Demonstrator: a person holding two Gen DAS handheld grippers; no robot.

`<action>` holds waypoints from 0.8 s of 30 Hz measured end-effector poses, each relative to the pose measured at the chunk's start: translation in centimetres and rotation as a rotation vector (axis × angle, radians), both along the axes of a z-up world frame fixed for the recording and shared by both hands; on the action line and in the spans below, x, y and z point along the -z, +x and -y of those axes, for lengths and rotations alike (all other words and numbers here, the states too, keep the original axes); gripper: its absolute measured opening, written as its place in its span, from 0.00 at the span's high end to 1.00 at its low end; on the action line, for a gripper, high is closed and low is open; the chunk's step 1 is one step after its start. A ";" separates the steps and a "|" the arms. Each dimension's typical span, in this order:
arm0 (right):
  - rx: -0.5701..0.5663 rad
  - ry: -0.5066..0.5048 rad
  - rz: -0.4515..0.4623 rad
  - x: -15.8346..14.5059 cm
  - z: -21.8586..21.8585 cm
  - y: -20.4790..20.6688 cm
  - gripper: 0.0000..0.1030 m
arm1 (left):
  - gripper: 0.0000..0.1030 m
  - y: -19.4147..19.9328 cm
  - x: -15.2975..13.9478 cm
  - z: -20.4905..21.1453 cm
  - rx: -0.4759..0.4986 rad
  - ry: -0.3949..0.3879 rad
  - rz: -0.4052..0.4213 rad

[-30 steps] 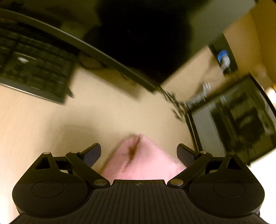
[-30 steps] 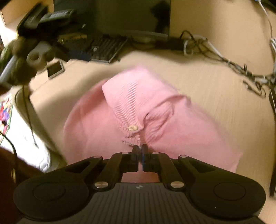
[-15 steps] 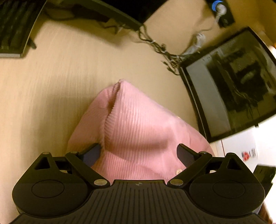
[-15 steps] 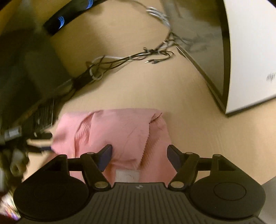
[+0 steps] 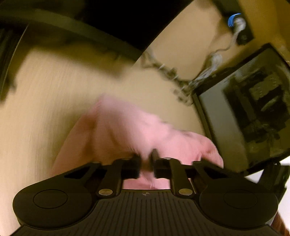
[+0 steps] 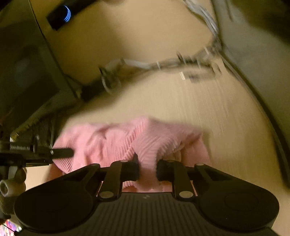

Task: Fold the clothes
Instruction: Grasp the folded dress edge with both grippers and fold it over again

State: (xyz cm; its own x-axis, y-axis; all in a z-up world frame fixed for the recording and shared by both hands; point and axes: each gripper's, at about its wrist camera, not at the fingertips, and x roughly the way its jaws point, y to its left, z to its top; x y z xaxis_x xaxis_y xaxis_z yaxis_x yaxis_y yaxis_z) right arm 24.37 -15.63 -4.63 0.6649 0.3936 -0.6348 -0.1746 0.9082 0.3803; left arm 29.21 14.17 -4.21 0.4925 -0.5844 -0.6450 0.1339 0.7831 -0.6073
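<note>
A pink ribbed garment (image 5: 126,130) lies bunched on the pale wooden desk (image 5: 45,101). My left gripper (image 5: 146,163) is shut on a fold of its near edge. In the right wrist view the same pink garment (image 6: 126,138) sits just ahead, and my right gripper (image 6: 147,166) is shut on a thick ribbed fold of it. The left gripper's fingers (image 6: 61,153) enter that view from the left, touching the cloth's left edge. Both views are blurred by motion.
A tangle of cables (image 5: 168,74) runs along the desk's back. A dark monitor (image 5: 250,116) stands to the right in the left wrist view. Another dark screen (image 6: 23,72) and a device with a blue light (image 6: 67,13) stand at the left of the right wrist view.
Both grippers were open over the garment half a second ago; each has now closed on a fold of it. Both cameras are moving fast.
</note>
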 end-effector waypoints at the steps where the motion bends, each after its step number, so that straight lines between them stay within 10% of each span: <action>1: -0.019 0.004 0.030 -1.1 0.1 0.4 0.86 | 0.90 0.0 -1.0 0.0 0.010 0.006 0.029; 8: -0.136 0.009 -0.008 -1.9 2.2 -4.4 0.87 | 0.90 -6.6 -2.7 -0.7 0.104 -0.013 0.033; 16: -0.108 -0.061 -0.195 3.4 3.4 -9.3 0.80 | 0.85 -12.5 2.8 -1.7 0.098 0.041 -0.177; 20: -0.089 -0.027 -0.130 1.2 3.8 -9.8 0.39 | 0.36 -11.9 0.2 -2.7 0.058 -0.021 -0.053; 24: -0.026 -0.004 -0.097 1.1 3.5 -9.5 0.38 | 0.23 -10.2 0.9 -1.1 0.049 0.034 -0.037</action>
